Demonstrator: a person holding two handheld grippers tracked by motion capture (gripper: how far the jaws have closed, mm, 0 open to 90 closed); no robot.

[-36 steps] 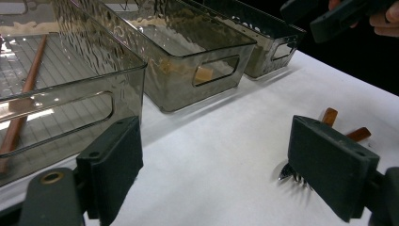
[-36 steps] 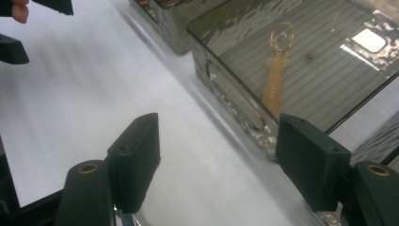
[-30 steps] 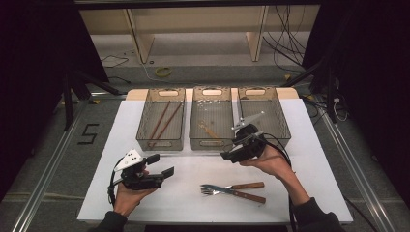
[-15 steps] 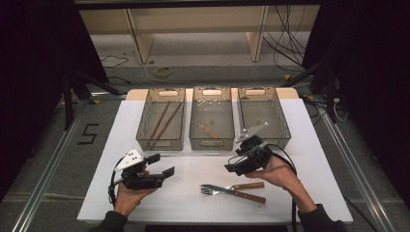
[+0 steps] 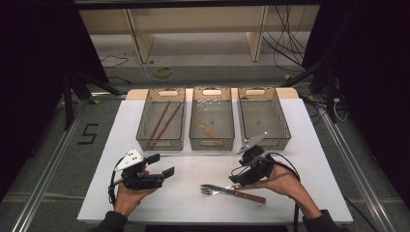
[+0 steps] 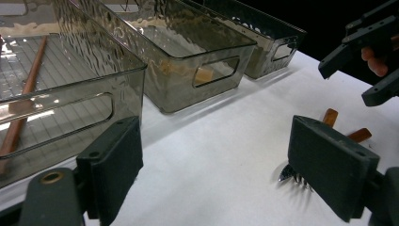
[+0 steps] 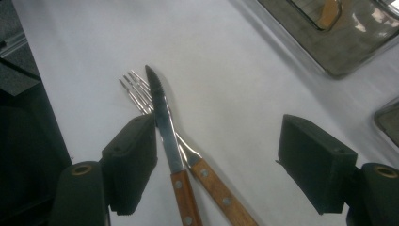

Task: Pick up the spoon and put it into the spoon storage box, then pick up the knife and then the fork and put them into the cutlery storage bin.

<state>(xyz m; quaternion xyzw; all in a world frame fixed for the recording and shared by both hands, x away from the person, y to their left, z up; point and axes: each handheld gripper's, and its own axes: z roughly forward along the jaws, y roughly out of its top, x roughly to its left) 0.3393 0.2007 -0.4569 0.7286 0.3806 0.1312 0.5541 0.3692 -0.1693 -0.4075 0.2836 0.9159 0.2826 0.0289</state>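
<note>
The knife (image 7: 164, 127) lies crossed over the fork (image 7: 160, 117) on the white surface (image 5: 193, 203), in front of the middle bin (image 5: 212, 118). The right gripper (image 7: 216, 160) hovers just above the knife, jaws apart and empty; the left gripper (image 5: 162, 166), left of the knife, is likewise apart.

My left tongs (image 5: 162, 166) are black, with square-edged jaw blocks and a brass-coloured screw eyelet at each jaw's base; a grey three-cornered plate dotted with dark marks rides on top. My right tongs (image 5: 238, 178) match them, plate included. A black cable loops from each, trailing toward the near edge of the bench (image 5: 314, 159). My sleeves are dark.
</note>
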